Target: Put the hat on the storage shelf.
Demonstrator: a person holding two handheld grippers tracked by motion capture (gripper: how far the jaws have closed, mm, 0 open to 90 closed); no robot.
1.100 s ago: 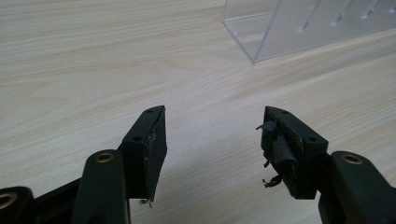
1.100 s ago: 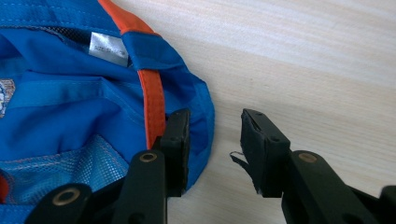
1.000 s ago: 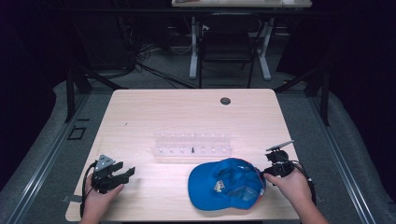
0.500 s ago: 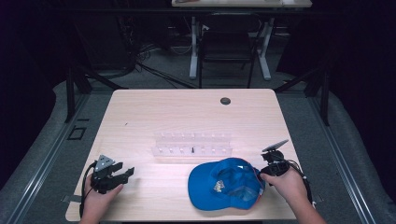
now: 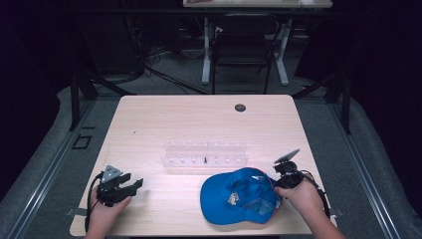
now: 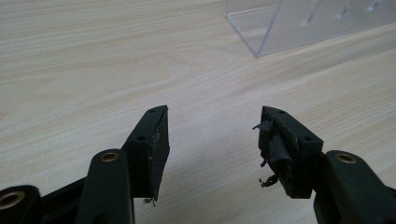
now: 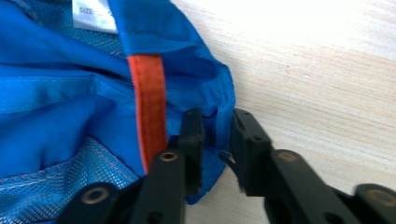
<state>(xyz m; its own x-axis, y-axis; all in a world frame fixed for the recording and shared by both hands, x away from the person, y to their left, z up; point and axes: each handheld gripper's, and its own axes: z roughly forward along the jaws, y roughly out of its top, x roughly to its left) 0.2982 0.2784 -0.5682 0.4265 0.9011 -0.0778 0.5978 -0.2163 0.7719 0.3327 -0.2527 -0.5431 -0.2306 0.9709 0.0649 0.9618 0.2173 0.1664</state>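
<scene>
Two hand-held grippers work at the table (image 5: 199, 124): the right hand-held gripper (image 7: 215, 140) has its jaws nearly closed, pinching the right edge of the blue cap (image 5: 239, 195), which lies upside down near the front. The right gripper view alone shows the cap's orange strap (image 7: 148, 93) and size label (image 7: 91, 11). The left hand-held gripper (image 6: 212, 140), jaws wide apart and empty, rests at the near left, a clear rack (image 6: 299, 23) beyond it.

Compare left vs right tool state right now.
The left tool is open and holds nothing, over bare light wooden table; the right tool is closed on the rim of the blue fabric cap. Left sits apart from the cap, right touches it. Both are black, two-jawed and hand-held.
</scene>
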